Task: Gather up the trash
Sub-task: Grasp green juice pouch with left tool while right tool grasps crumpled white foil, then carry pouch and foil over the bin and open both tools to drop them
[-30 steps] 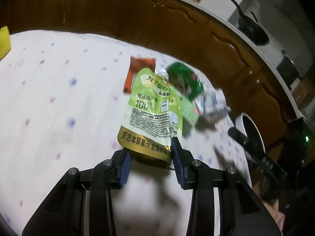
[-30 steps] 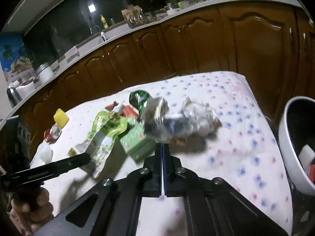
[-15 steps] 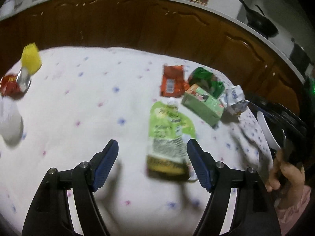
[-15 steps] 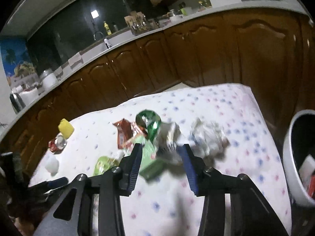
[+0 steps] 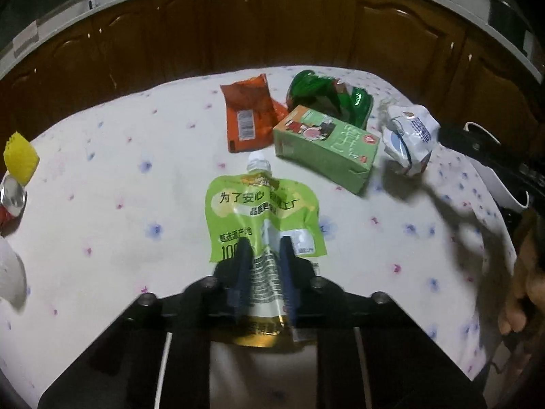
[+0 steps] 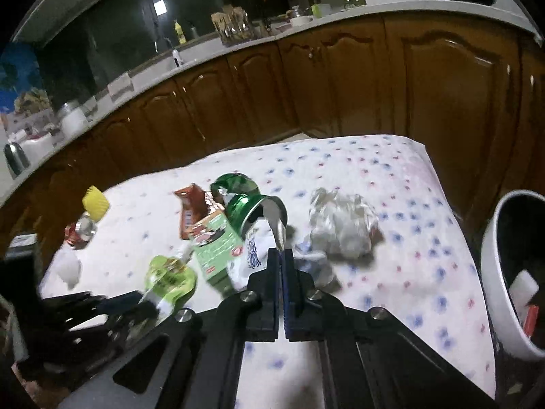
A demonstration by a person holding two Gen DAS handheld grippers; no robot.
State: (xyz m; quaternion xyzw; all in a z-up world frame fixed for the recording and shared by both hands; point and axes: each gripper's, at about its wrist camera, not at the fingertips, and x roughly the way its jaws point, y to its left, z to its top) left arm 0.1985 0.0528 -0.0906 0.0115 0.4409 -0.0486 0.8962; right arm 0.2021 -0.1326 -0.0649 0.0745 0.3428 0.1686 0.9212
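The lower part of the green juice pouch [image 5: 264, 218] is covered by the left gripper [image 5: 264, 248]. At nine o'clock, a white lump [image 5: 10, 272] runs off the picture's edge. In the right wrist view, the pouch is blurred, and the white bin [image 6: 497, 272] at three o'clock is cropped.

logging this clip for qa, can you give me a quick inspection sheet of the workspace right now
surface: table under a white dotted cloth
job's things: green pouch, orange wrapper, green carton, crushed green can, white wrapper, crumpled plastic, white bin at the table's right edge
clutter: yellow cup, small jar
grippers: left gripper shut on the green pouch; right gripper shut, beside the white wrapper
cables: nothing seen
surroundings: brown cabinets, counter with kitchenware
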